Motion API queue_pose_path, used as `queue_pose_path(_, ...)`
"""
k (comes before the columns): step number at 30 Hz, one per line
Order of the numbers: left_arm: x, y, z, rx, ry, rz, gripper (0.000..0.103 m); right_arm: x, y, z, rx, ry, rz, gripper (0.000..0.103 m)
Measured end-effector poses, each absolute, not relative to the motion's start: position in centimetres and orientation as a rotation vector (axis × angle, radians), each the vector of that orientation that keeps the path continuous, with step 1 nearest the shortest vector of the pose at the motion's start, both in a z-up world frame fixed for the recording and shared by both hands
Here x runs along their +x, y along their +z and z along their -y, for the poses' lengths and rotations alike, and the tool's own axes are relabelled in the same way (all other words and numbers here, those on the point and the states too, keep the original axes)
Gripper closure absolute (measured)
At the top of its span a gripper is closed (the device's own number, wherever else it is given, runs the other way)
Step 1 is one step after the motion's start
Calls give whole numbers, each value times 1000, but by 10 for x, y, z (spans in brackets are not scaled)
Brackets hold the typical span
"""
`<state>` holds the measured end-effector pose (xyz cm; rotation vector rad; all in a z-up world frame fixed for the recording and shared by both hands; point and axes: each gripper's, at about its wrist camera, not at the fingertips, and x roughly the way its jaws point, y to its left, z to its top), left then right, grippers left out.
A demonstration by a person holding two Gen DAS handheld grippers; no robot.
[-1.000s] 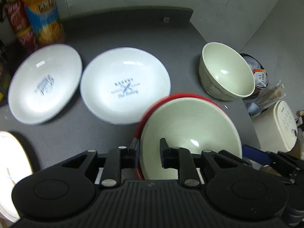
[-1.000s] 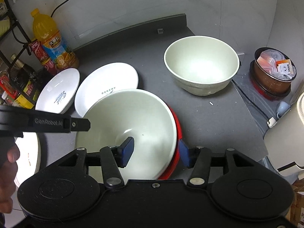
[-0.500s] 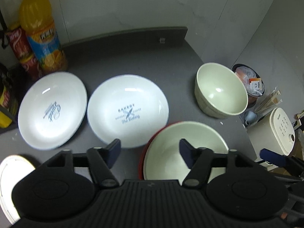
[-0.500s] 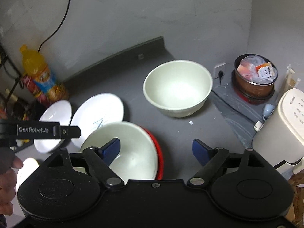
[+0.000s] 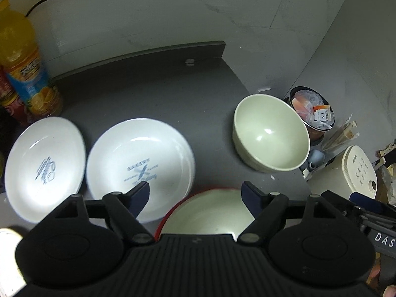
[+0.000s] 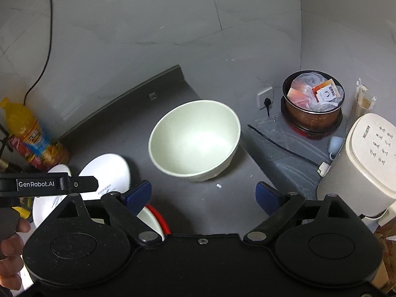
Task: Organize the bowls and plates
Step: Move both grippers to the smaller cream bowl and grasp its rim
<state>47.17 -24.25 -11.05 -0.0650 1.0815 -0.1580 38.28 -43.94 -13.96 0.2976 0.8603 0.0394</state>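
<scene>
Left wrist, left claw (image 5: 195,190) opening, empty

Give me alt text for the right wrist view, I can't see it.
An open, empty right hand-held gripper points down at a grey counter where a pale green bowl stands alone. A second bowl on a red plate and two white plates lie lower left.
</scene>
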Motion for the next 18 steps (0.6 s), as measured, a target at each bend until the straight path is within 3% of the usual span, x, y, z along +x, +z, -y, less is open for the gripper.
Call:
queue_pose_path(11, 505, -132, 278, -94, -177, -1075, 24, 421, -168, 460, 318, 60, -907, 37)
queue_pose_path(18, 529, -150, 297, -119, -176, -1094, 33, 442, -186, 468, 340, 80, -932, 50)
